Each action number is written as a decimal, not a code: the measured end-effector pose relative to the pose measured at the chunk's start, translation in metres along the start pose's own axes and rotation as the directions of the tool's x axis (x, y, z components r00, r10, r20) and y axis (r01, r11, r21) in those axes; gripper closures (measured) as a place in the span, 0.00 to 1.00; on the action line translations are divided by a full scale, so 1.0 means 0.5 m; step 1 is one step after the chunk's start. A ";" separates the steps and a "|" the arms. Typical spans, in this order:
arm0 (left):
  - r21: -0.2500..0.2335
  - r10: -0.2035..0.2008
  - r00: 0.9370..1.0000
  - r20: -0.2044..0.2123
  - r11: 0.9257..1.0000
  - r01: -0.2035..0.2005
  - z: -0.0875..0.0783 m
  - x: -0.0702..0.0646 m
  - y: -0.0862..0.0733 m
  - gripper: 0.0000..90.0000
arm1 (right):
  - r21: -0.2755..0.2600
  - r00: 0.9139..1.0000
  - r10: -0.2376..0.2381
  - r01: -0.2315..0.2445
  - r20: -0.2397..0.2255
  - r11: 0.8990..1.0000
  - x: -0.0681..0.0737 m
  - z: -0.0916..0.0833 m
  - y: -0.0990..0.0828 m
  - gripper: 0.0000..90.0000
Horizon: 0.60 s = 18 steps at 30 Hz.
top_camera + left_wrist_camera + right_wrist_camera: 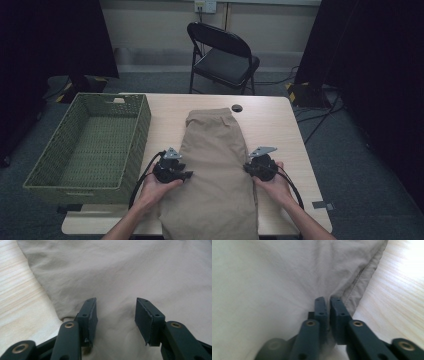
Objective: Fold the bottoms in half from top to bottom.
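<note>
Beige trousers (215, 165) lie folded lengthwise down the middle of the wooden table (280, 130), waistband at the far end. My left gripper (189, 174) sits at the cloth's left edge. In the left gripper view the left gripper (116, 312) is open, with its pads (93, 315) apart and flat trousers (125, 270) under the gap. My right gripper (247, 167) is at the right edge. In the right gripper view the right gripper (328, 302) has its jaws nearly together, pinching a ridge of the trousers (262, 277) just inside the seam.
A green woven basket (142, 125) stands on the table's left side, close to the left hand. A black folding chair (222, 55) is behind the table. A dark cable hole (236, 108) sits by the waistband. Bare wood shows to the right of the trousers.
</note>
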State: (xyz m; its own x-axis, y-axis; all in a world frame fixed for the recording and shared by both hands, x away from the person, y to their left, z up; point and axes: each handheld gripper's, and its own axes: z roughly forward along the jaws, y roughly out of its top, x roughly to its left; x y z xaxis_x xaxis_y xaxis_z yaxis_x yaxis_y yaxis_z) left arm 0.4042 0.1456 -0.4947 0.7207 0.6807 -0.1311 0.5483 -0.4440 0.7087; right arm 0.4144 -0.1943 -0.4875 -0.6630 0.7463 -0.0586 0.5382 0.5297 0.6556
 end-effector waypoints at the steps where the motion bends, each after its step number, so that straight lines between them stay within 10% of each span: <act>1: 0.000 0.005 1.000 -0.006 1.000 -0.005 0.001 -0.003 0.000 0.57 | -0.004 1.000 -0.008 0.008 -0.006 1.000 -0.002 -0.001 -0.001 0.85; 11: -0.017 0.021 1.000 -0.018 1.000 -0.021 0.009 0.009 0.029 0.60 | -0.159 0.997 0.018 -0.031 -0.081 0.987 -0.005 -0.009 0.044 0.65; 18: 0.000 0.005 0.999 -0.038 1.000 -0.005 0.012 0.020 0.017 0.61 | -0.064 0.998 -0.001 -0.003 -0.069 0.998 0.001 0.052 0.041 0.60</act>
State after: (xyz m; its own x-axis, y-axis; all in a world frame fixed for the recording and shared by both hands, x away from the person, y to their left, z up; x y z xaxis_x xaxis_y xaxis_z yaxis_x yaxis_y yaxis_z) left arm 0.4185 0.1449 -0.4944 0.7068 0.7002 -0.1011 0.5448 -0.4475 0.7091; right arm 0.4384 -0.1726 -0.4936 -0.6981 0.7160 -0.0069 0.5059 0.5001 0.7028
